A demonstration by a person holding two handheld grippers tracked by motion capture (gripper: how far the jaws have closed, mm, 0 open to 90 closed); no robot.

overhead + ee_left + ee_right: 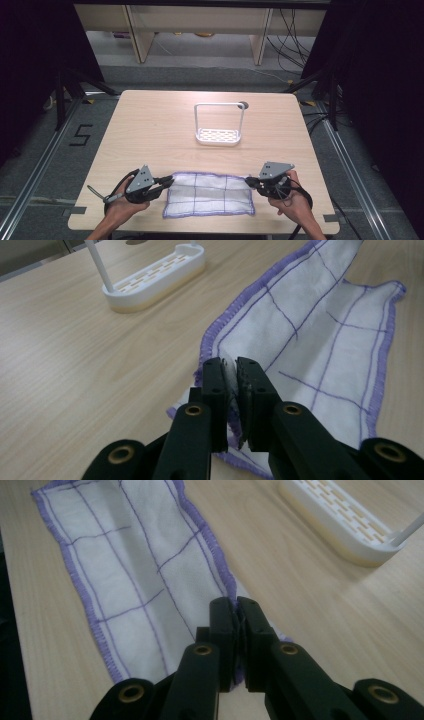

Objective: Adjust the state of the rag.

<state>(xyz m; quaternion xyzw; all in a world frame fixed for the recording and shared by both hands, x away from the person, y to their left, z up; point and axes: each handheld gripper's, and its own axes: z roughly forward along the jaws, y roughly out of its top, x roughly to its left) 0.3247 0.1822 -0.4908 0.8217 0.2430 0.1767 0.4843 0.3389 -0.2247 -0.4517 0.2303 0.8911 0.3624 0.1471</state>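
A white cloth (209,194) with purple edging and purple grid lines lies spread flat near the front edge of the light wooden table (150,130). The left gripper (166,183) meets the cloth's far left corner and the right gripper (248,181) its far right corner, each held in a hand that comes in from below. Farther back, well apart from the cloth, stands a white rack (218,135) with a perforated base and a tall loop frame.
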